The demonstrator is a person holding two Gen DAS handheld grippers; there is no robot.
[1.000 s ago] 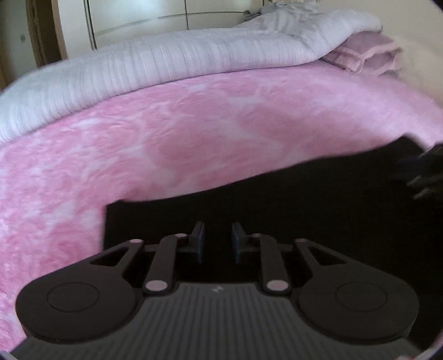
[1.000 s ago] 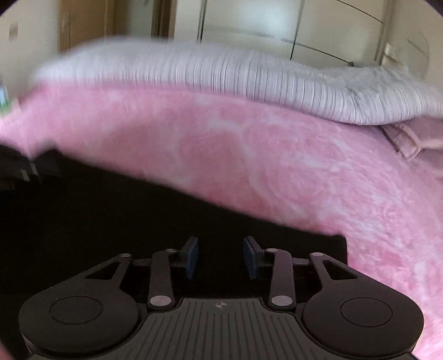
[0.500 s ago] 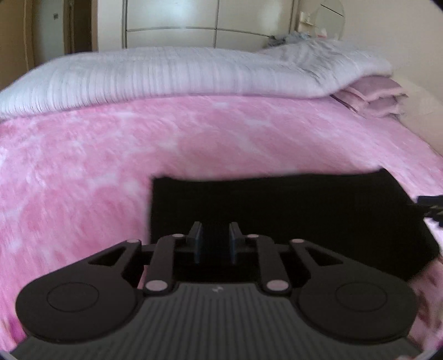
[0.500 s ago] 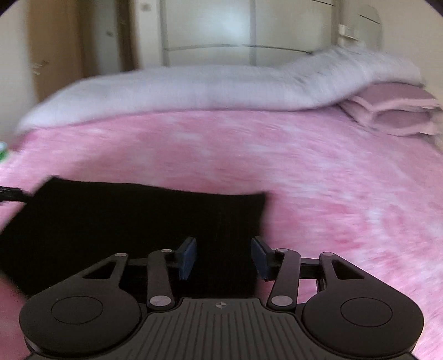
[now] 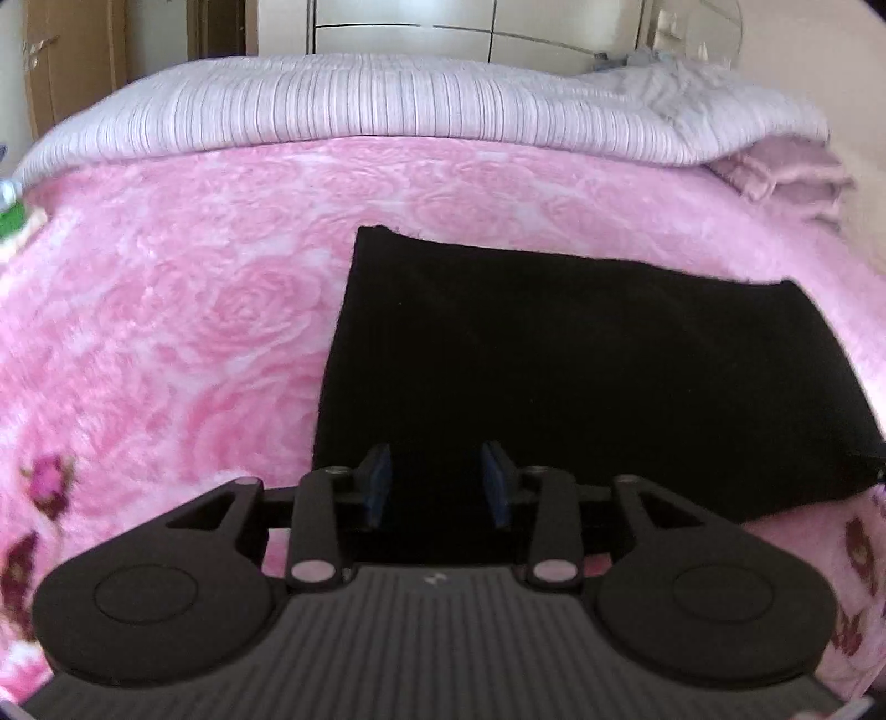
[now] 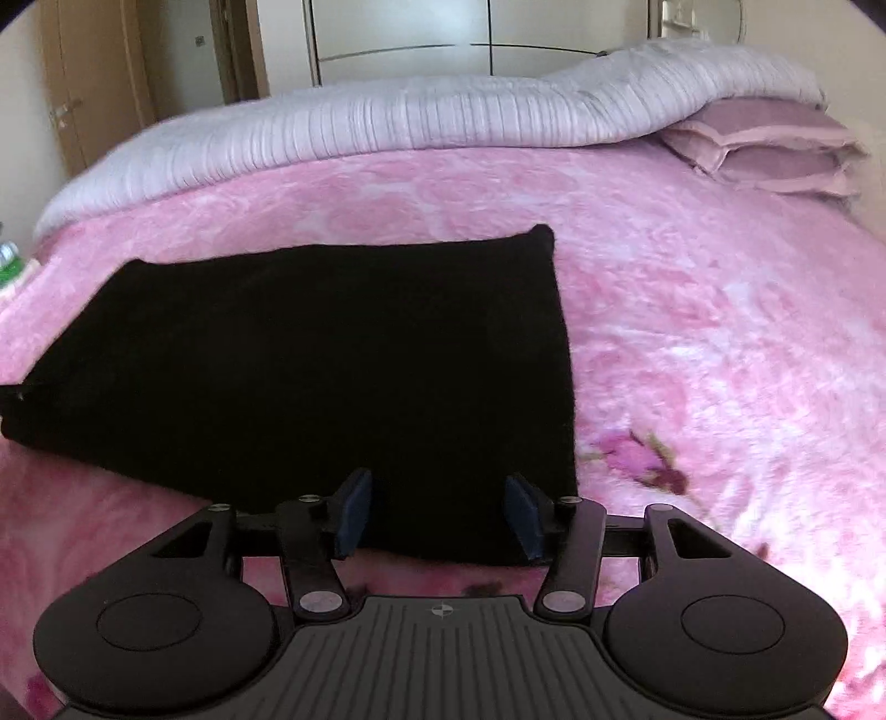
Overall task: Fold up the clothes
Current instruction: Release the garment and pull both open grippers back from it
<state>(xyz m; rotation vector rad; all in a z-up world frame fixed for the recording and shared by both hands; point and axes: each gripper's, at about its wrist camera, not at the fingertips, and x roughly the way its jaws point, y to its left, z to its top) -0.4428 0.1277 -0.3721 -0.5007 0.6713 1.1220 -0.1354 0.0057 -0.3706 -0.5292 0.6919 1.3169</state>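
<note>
On the bed, over a pink rose-patterned blanket (image 5: 221,310), a black garment (image 5: 581,365) lies folded flat into a rough rectangle. Both wrist views look down and forward across it.

Left wrist view — the left gripper (image 5: 437,484) sits at 6 o'clock, over the garment's near edge close to its left corner. Its jaws are opening, about half apart; the blue pads (image 5: 379,482) stand clear on either side of a strip of black cloth, and nothing is pinched between them. The garment runs from the jaws toward 2 o'clock, with its far left corner near 12 o'clock of the frame's middle. Whether the fingertips touch the cloth below cannot be told.

Right wrist view — the right gripper (image 6: 437,518) sits at 6 o'clock, over the garment's (image 6: 332,360) near edge close to its right corner. Its jaws are opening and stand wide; the pads (image 6: 354,515) do not press on anything, though black cloth shows in the gap between them. The garment extends from the jaws toward 10 o'clock, its far right corner lying just above the frame's middle.

Background, both views: a pale striped quilt (image 5: 387,105) is bunched along the far side of the bed at 12 o'clock, with mauve pillows (image 6: 769,149) just beside it at 2 o'clock. Cream wardrobe doors (image 6: 398,33) stand behind the bed. A green object (image 5: 11,219) sits at the blanket's edge at 9 o'clock; what it is cannot be made out.
</note>
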